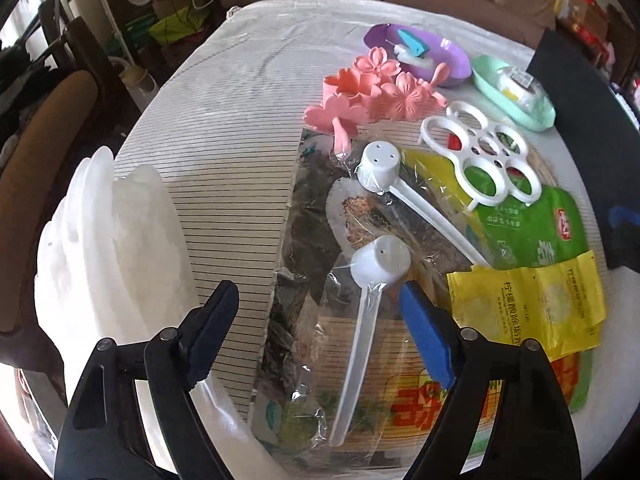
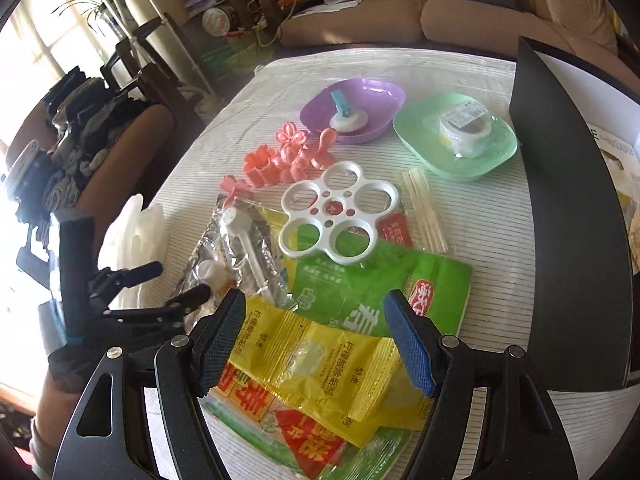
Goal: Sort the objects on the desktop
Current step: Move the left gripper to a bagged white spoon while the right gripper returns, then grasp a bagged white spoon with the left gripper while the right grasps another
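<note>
My left gripper (image 1: 320, 300) is open above a wrapped white scoop (image 1: 370, 280) that lies on a clear food package (image 1: 304, 360). A second white scoop (image 1: 384, 168) lies further away. My right gripper (image 2: 316, 312) is open over yellow sachets (image 2: 316, 368) on a green packet (image 2: 360, 292). The left gripper (image 2: 180, 284) shows in the right wrist view, open. A white five-ring egg rack (image 2: 340, 212), pink flower moulds (image 2: 288, 156), a purple dish (image 2: 356, 100) and a green dish (image 2: 496, 156) with a tape roll (image 2: 464, 128) lie beyond.
White scalloped plastic pieces (image 1: 108, 240) stand at the table's left edge. A dark board (image 2: 576, 216) stands at the right edge. Pale sticks (image 2: 426, 208) lie beside the rack. A striped cloth (image 1: 224, 128) covers the table. A sofa and chairs surround it.
</note>
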A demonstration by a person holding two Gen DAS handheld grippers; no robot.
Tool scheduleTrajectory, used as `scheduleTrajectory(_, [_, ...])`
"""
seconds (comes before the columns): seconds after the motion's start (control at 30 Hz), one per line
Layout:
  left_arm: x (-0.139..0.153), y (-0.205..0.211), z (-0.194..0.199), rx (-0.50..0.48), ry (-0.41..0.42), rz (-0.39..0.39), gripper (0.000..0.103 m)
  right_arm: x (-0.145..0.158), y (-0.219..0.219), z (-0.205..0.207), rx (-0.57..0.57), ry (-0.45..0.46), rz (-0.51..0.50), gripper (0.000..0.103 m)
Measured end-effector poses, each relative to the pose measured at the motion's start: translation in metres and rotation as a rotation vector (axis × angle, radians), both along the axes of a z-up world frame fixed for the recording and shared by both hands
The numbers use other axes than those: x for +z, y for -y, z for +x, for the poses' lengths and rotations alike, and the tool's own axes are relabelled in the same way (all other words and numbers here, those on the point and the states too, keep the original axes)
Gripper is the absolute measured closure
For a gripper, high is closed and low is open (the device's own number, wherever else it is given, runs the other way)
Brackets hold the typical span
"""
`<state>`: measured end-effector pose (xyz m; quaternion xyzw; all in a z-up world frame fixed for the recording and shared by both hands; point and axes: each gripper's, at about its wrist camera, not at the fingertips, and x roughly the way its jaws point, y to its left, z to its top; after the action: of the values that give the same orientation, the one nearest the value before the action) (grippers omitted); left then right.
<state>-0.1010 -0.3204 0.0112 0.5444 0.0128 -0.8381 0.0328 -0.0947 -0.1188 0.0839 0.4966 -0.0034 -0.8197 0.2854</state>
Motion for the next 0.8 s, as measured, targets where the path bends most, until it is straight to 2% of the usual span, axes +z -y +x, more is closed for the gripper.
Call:
scheduleTrajectory(0.07, [-0.005, -0.006, -0.003, -0.008, 0.008, 0.003, 0.024, 0.001, 0.004, 0.0, 0.007, -0.002, 0.001, 0.029])
scheduleTrajectory(0.1, [-0.006, -0.007, -0.003, -0.007, 0.007, 0.01, 0.029, 0.001, 0.007, 0.0, 0.012, -0.001, -0.001, 0.029])
scheduleTrajectory(0.17, [-0.003, -0.005, -0.002, 0.018, -0.012, 0.005, 0.05, 0.003, 0.015, -0.002, 0.018, 0.001, -0.007, 0.029])
scheduleTrajectory(0.2, [0.001, -0.001, -0.001, 0.032, -0.025, 0.013, 0.068, 0.005, 0.019, -0.003, 0.023, 0.001, -0.014, 0.029])
scheduleTrajectory(0.23, [0.007, 0.005, -0.001, 0.043, -0.039, 0.054, 0.08, 0.007, 0.024, -0.004, 0.028, -0.002, -0.018, 0.029])
scheduleTrajectory(0.27, [0.012, 0.013, 0.0, 0.055, -0.05, 0.119, 0.086, 0.009, 0.028, -0.005, 0.033, -0.008, -0.018, 0.029])
scheduleTrajectory(0.33, [0.019, 0.025, 0.002, 0.079, -0.068, 0.191, 0.086, 0.014, 0.036, -0.006, 0.046, -0.023, -0.012, 0.029])
scheduleTrajectory(0.53, [0.042, 0.048, 0.007, 0.129, -0.132, 0.246, 0.087, 0.02, 0.051, -0.018, 0.056, -0.04, 0.006, 0.029])
scheduleTrajectory(0.6, [0.044, 0.053, 0.007, 0.13, -0.13, 0.25, 0.087, 0.018, 0.058, -0.023, 0.068, -0.038, 0.013, 0.03])
scheduleTrajectory(0.73, [0.047, 0.061, 0.007, 0.137, -0.138, 0.308, 0.086, 0.007, 0.081, -0.036, 0.107, -0.037, 0.049, 0.051])
scheduleTrajectory(0.8, [0.051, 0.066, 0.008, 0.151, -0.152, 0.32, 0.086, 0.0, 0.099, -0.042, 0.131, -0.056, 0.077, 0.052])
